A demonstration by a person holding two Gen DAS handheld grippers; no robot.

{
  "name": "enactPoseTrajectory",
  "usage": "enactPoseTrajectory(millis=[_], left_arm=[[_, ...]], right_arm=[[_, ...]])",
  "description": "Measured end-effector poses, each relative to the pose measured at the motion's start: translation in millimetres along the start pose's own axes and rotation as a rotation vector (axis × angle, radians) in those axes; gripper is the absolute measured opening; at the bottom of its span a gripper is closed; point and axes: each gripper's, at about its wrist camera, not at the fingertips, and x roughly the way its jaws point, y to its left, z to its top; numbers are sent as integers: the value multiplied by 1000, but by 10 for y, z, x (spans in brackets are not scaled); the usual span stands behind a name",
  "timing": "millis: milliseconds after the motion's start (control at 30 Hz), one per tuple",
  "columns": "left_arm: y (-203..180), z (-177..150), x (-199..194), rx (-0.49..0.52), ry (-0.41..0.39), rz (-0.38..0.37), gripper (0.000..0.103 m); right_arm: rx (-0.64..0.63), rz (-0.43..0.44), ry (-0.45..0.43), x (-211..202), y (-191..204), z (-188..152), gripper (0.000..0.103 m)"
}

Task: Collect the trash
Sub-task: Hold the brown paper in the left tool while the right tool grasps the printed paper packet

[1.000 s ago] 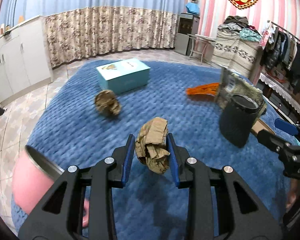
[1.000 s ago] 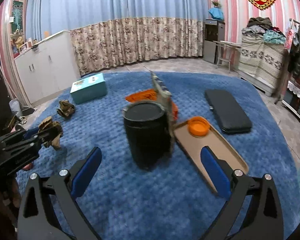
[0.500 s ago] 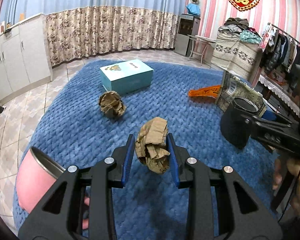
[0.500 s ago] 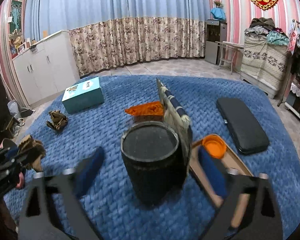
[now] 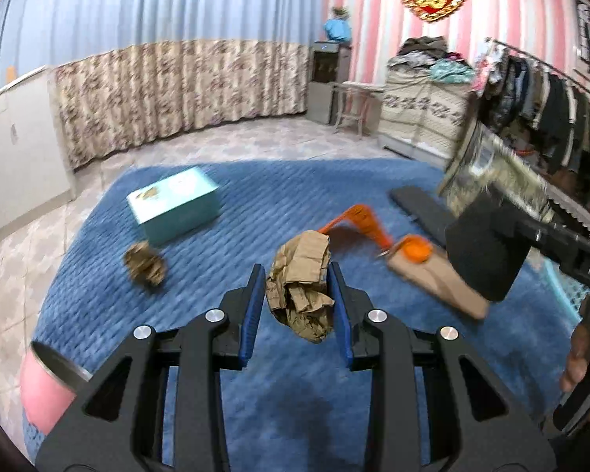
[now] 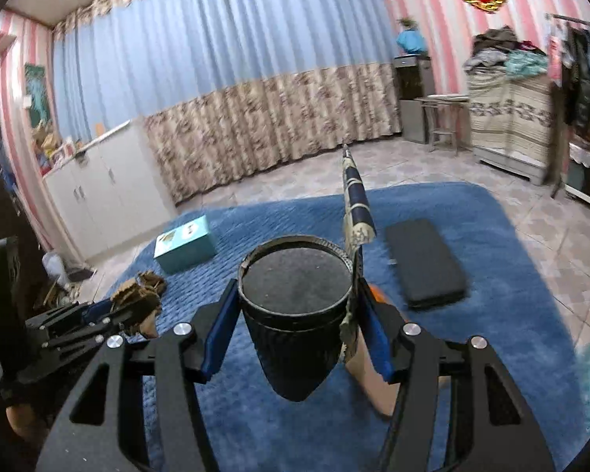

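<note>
Scattered over the knitted blue rug (image 5: 224, 244): teal box (image 5: 175, 204), second crumpled paper wad (image 5: 144, 269), orange scrap (image 5: 367, 226), flat black case (image 6: 423, 261); left gripper (image 5: 297, 303) pinching brown paper wad (image 5: 301, 285); right gripper (image 6: 295, 324) closing around ribbed black bin (image 6: 295, 314), now lifted off the rug, standing there a second ago.

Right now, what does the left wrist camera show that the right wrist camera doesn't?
Only the left wrist view shows the pink cup and the orange lid on the brown tray. Only the right wrist view shows the black container's open top. Both share the teal box, the black case, the loose paper wad and the wad held in the left tool.
</note>
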Motion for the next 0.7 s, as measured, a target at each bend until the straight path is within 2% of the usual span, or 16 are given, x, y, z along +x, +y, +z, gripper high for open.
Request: enactPoseTrajectory(millis=[67, 167, 300, 500, 633, 700], left_arm=[[-125, 41, -31, 14, -10, -14, 31], [-286, 40, -55, 29, -12, -33, 31], [-400, -43, 5, 37, 18, -41, 31], [-427, -76, 111, 36, 47, -37, 31], [-416, -97, 127, 47, 40, -30, 31], [-408, -113, 129, 49, 38, -26, 31]], right_arm=[[35, -24, 17, -49, -196, -39, 58], [85, -72, 104, 28, -564, -166, 58], [86, -127, 154, 84, -827, -288, 58], [112, -102, 167, 70, -982, -333, 60], [137, -54, 157, 35, -1030, -326, 72], [146, -46, 148, 15, -1040, -317, 74]])
